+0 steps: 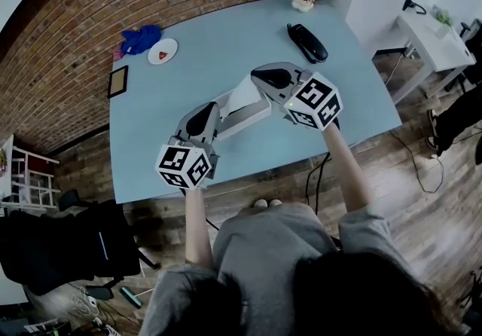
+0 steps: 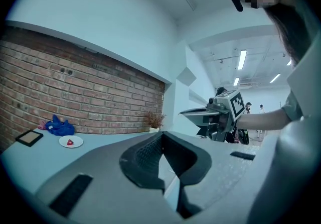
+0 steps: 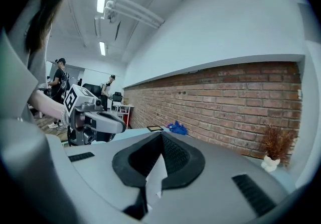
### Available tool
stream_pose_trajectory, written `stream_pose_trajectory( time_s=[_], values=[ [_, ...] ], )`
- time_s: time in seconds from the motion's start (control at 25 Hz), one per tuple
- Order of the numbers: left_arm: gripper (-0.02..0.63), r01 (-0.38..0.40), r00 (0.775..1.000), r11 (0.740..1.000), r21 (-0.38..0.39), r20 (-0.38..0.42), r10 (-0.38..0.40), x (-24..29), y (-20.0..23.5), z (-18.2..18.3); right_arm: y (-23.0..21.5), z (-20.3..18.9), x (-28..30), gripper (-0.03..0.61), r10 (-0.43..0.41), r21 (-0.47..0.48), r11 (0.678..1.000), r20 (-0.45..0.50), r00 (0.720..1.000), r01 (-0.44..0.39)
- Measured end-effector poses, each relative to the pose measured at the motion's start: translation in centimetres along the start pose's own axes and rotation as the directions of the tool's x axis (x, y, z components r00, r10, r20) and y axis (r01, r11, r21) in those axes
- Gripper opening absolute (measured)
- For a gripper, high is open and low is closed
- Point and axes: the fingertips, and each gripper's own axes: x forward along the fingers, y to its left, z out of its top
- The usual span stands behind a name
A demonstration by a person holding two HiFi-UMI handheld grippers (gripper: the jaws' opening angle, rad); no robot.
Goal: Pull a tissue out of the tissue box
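L claw (image 1: 217, 117) clamped shut, by the look of it on near end of tissue box (image 1: 252, 119) at mid-table (image 1: 166, 86). R claw (image 1: 257, 77) pinched tight on tissue (image 1: 242, 95), drawn up into a peak w/ lower edge not yet out of tissue box. Prob. past halfway; left to do: more lift till tissue clears.
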Motion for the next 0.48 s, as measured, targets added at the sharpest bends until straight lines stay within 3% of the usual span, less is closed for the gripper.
stream_pose_trajectory(
  time_s=[0.2,0.48],
  values=[
    [0.003,0.001,1.0,1.0,0.008,0.017,-0.001,-0.8,-0.9,0.6,1.1,-0.1,-1.2,0.0,-0.032,0.085,0.996,0.082,0.996,0.025],
    [0.003,0.003,1.0,1.0,0.005,0.03,-0.003,-2.1,-2.5,0.2,2.6,-1.3,-2.6,0.0,-0.063,0.152,0.987,0.112,0.992,0.045]
  ],
)
